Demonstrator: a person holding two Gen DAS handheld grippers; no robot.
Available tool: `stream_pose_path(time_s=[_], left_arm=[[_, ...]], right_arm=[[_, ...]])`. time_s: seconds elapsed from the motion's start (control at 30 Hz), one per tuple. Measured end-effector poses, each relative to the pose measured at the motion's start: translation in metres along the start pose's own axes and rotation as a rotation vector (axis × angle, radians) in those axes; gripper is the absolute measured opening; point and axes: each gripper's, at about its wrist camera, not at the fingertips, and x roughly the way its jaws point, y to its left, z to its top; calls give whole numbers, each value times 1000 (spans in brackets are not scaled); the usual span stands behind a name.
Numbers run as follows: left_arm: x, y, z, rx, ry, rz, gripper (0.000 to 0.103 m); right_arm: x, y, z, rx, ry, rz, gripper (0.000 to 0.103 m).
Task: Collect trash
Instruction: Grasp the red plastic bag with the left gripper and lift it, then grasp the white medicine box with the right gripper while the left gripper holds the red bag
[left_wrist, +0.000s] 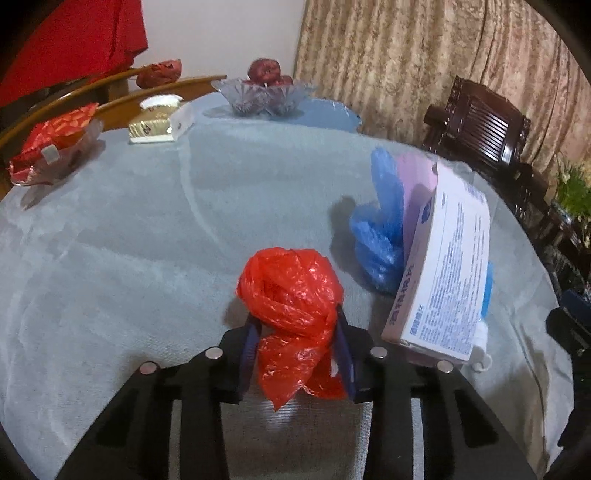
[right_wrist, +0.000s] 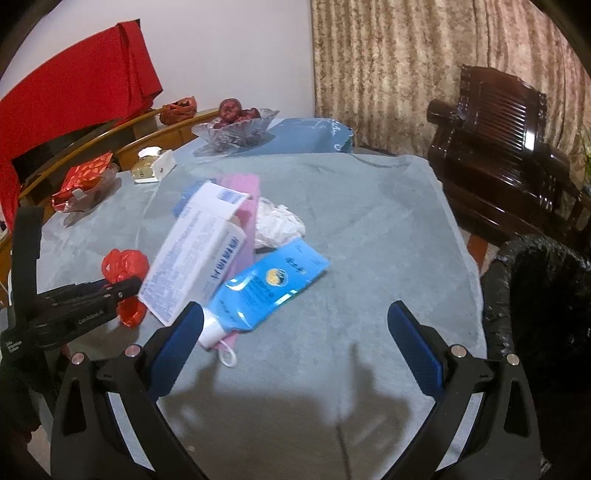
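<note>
Two views show the same counter (left_wrist: 147, 229) with a grey cloth on it. From the left wrist, the left tongs (left_wrist: 295, 343) are closed on a crumpled red plastic bag (left_wrist: 291, 291); both blue pads press on its lower part, and the bag rests on the cloth. Just beside it to the right stands a tilted white box (left_wrist: 443, 273), and a blue plastic bag (left_wrist: 380, 229) lies against the box. At the far edge there are a glass bowl (left_wrist: 262, 98) with red fruit and a red packet (left_wrist: 51, 144).

From the right wrist, the right tongs (right_wrist: 295, 328) are wide open above the cloth, with nothing between the pads. A blue pouch (right_wrist: 273, 280) lies near the left pad, touching the white box (right_wrist: 199, 254). The red plastic bag (right_wrist: 125, 264) is at the left, inside the left tongs (right_wrist: 114, 291). A black bin (right_wrist: 535, 291) stands at the right edge of the counter (right_wrist: 369, 221).
</note>
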Motion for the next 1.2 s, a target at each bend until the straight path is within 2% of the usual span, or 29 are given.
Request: stream_pose_path(time_s=[0.33,0.5,0.83,0.93,0.97,1.0,1.03,1.2], left_arm=[[-25,30,6,14,-64,53,37],[-27,49,6,-2,-69,69,37],[-28,61,2,-17,-73,67,37],[-28,59,1,-15,-71,61,37],[-28,58,0,-15,-70,58,37],[-27,58,1,-15,-71,56,37],[-27,58,1,-15,-71,54,37],[-27,55,2,-9,-68,47,37]], right_arm=[[20,58,20,-9,-20,51,97],[38,83,24,-7,-1,29,97],[68,96,24,-21,54,-42,97],[72,96,21,-37,78,-30,96],[72,97,21,-48,83,-21,94],[72,97,21,-60,91,-6,82],[73,97,21,-69,107,15,76],[61,92,24,-67,116,96,66]])
